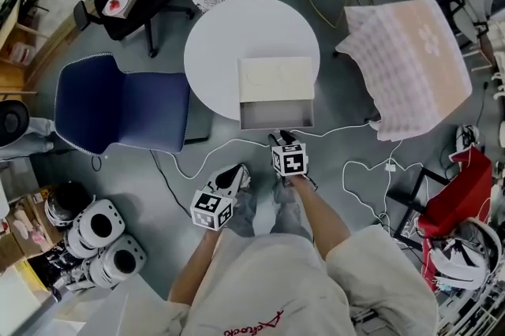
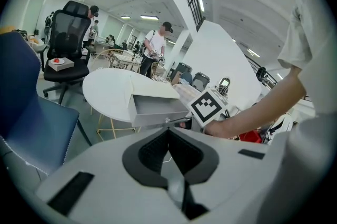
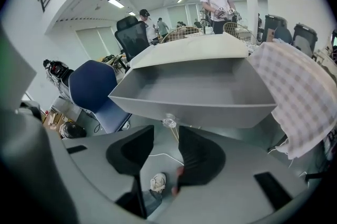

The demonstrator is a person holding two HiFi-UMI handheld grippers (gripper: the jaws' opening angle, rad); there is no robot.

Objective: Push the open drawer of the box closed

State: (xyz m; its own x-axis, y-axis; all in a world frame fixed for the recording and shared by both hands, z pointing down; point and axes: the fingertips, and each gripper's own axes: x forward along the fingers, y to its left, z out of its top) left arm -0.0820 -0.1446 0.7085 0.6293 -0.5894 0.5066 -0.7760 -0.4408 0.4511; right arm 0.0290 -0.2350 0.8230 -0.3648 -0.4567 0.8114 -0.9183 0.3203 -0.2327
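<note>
We saw the round white tabletop (image 1: 213, 42) ahead of both claws, with a blue chair (image 1: 118, 102) off to the left of the left claw and a checked cloth (image 1: 410, 66) draped well to the right of the right claw. The pale flat box (image 1: 276, 78) sat on the tabletop's near edge, straight ahead of the right claw. Its grey drawer (image 1: 276, 115) stood pulled out from the box, past the tabletop's rim and towards that claw.

The right claw (image 1: 282, 138) pointed at the drawer's front wall from just beside it. In the right gripper view its two dark jaws stood moderately apart, and the right claw (image 3: 165, 132) pressed on nothing. The drawer's small clear knob (image 3: 169, 122) sat just ahead of the gap between the jaw tips, and we could not tell whether a tip touched it.

The left claw (image 1: 239, 169) hung lower and further back from the drawer, beside the right one and over the floor (image 1: 158, 169). In the left gripper view the left claw (image 2: 168, 131) had its jaw tips together, with nothing between them.
</note>
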